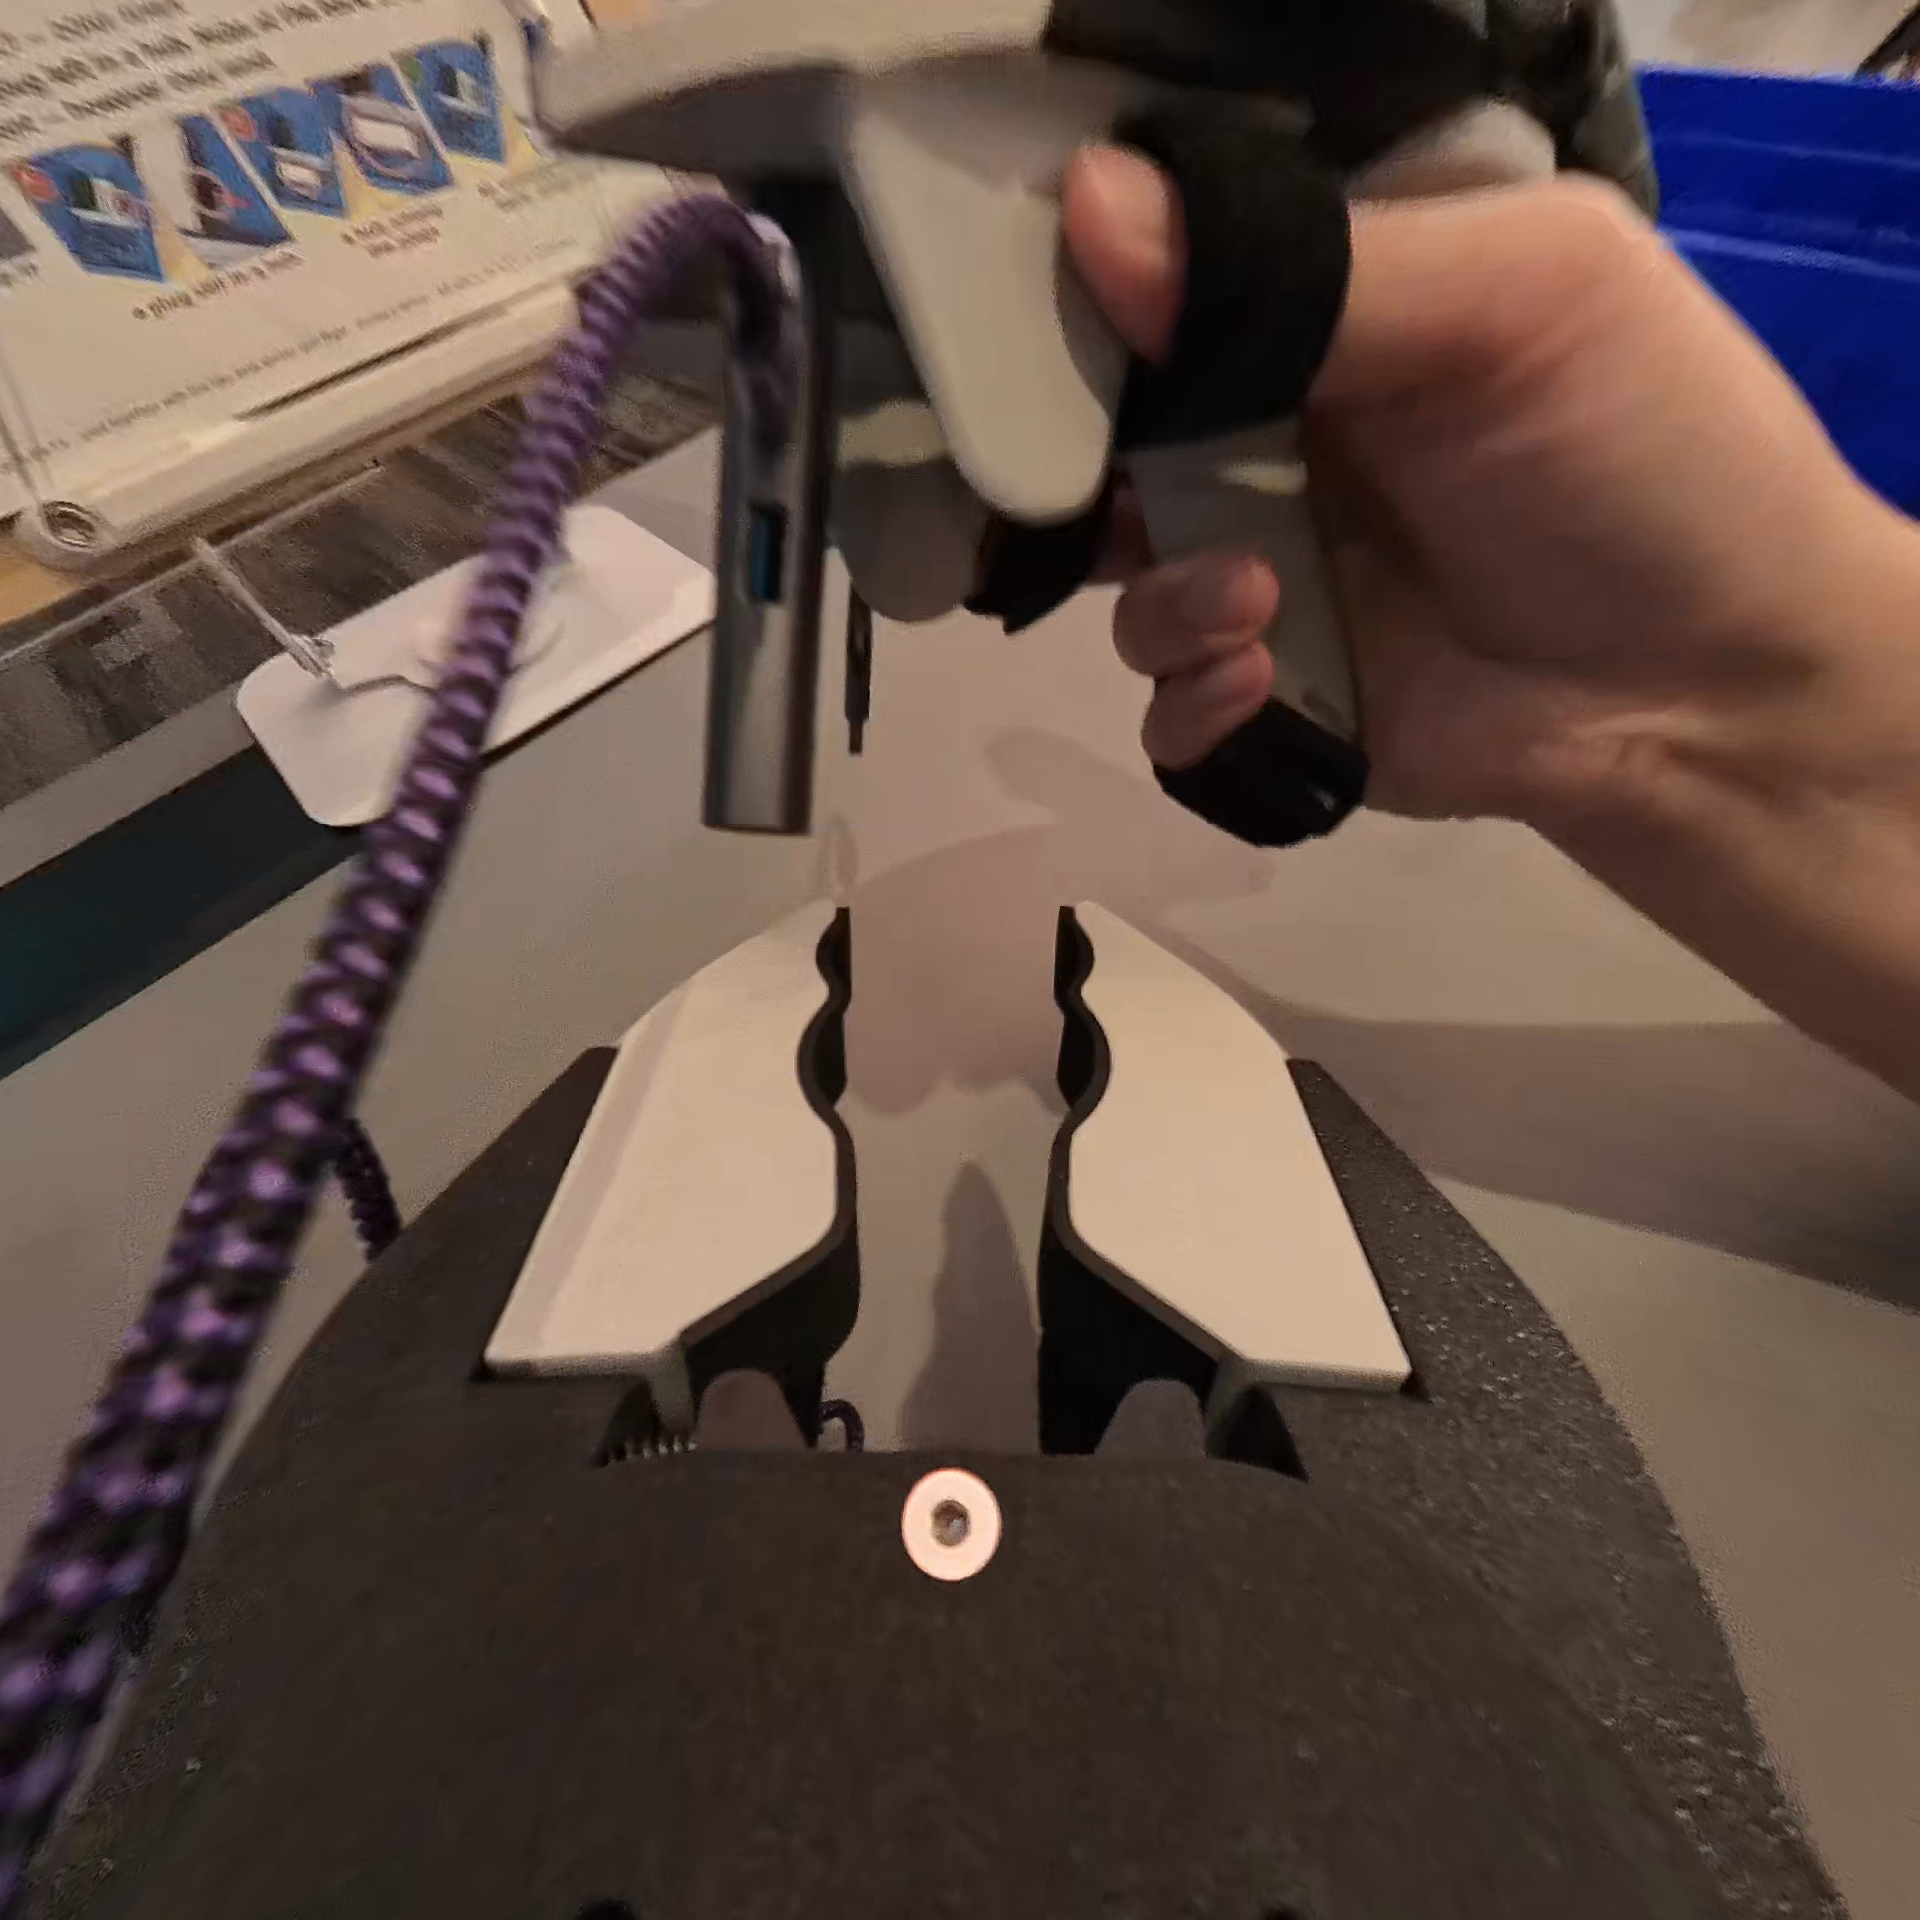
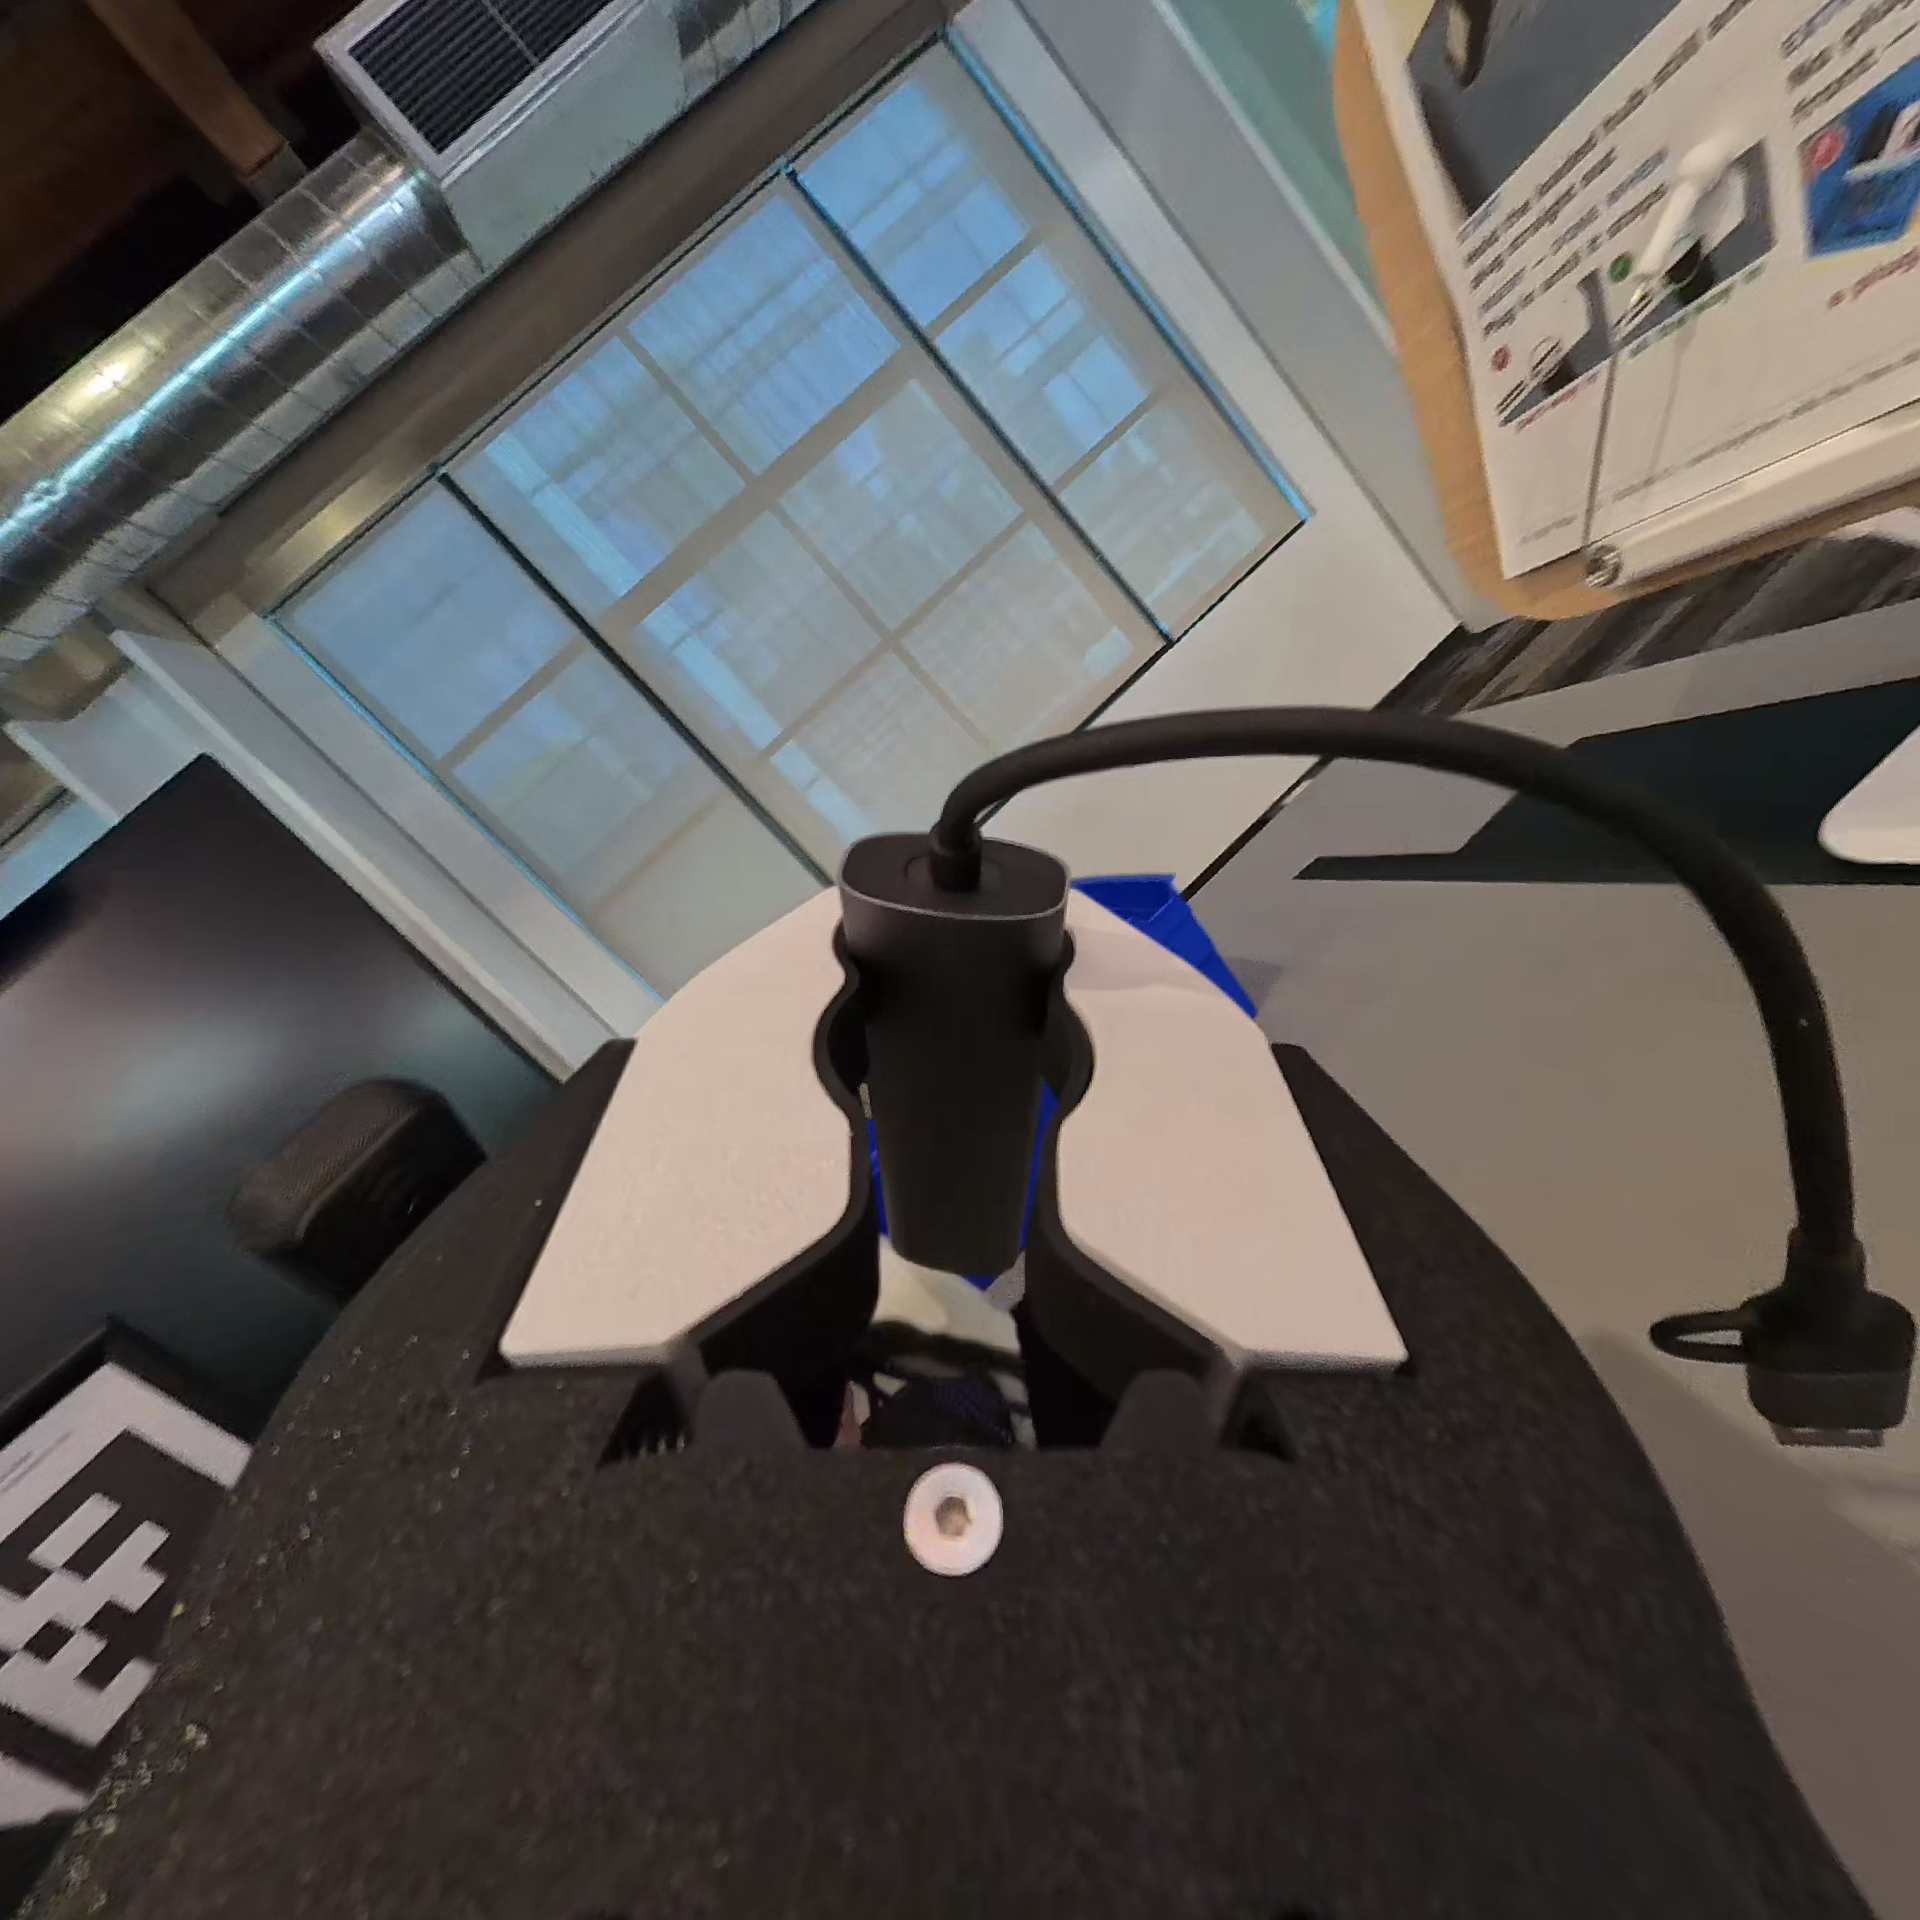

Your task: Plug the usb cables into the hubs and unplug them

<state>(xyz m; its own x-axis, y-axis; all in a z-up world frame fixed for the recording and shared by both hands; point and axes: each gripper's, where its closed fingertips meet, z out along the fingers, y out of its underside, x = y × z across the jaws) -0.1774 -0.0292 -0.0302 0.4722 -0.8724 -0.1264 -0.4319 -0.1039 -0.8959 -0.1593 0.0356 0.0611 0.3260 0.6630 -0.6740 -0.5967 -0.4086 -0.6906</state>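
My right gripper [image 2: 951, 997] is shut on a dark grey USB hub [image 2: 951, 1060] and is tilted up toward a window. The hub's own black cable [image 2: 1558, 790] arcs to the right and ends in a loose plug [image 2: 1818, 1382]. In the left wrist view the same hub [image 1: 764, 623] hangs upright with a blue port showing, held from above by the right gripper in a person's hand [image 1: 1507, 540]. A purple braided cable [image 1: 436, 831] runs from the hub's upper side down to the lower left; blur hides the joint. My left gripper [image 1: 951, 935] is open and empty just below the hub.
An instruction sheet in a clear stand [image 1: 260, 260] stands at the back left, with a white card [image 1: 468, 665] on the grey table [image 1: 1351, 1039]. A blue bin [image 1: 1787, 260] sits at the back right. A black-and-white marker board [image 2: 73, 1621] shows at the lower left. The grippers' ends are close to 11 centimetres from one another.
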